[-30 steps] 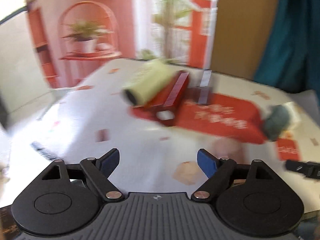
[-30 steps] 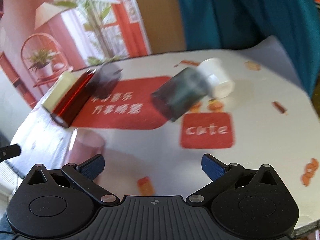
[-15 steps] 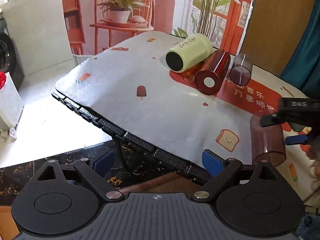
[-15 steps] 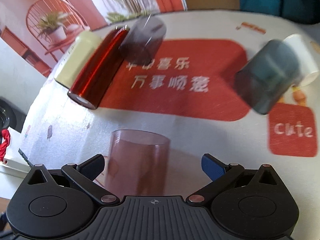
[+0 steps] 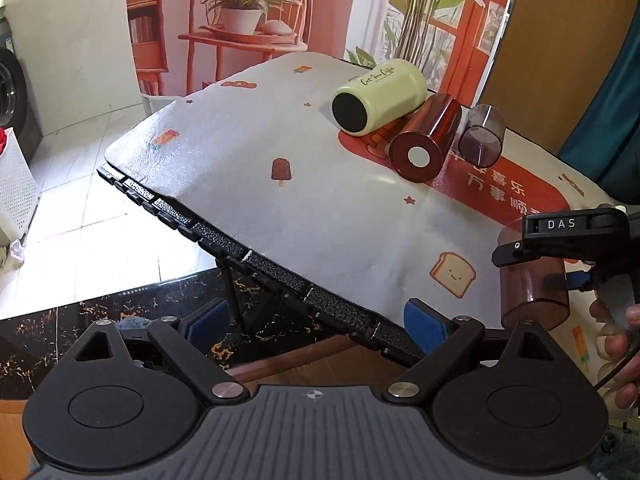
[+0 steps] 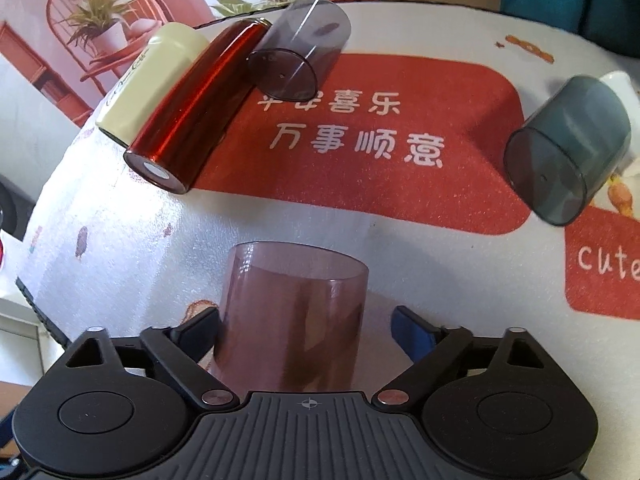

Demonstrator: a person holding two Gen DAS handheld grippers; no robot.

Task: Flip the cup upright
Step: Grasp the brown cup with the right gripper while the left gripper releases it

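Note:
A translucent brown-pink cup [image 6: 292, 320] stands with its closed end up near the table's front edge. It stands between the open fingers of my right gripper [image 6: 306, 328]; the left finger is close to its wall, the right finger stands apart. In the left wrist view the same cup [image 5: 534, 292] sits at the right with the right gripper [image 5: 560, 236] around it. My left gripper [image 5: 316, 320] is open and empty, off the table's front left edge, above the floor.
A cream can [image 6: 148, 88], a red metallic tumbler [image 6: 196, 108] and a clear grey cup [image 6: 300, 56] lie side by side at the back left. A dark grey cup [image 6: 568, 160] lies at the right beside a white one [image 6: 616, 80]. The table edge [image 5: 256, 260] is near.
My right gripper has moved forward so the brown-pink cup now stands between its fingers. My left gripper has drawn back off the table edge and holds there.

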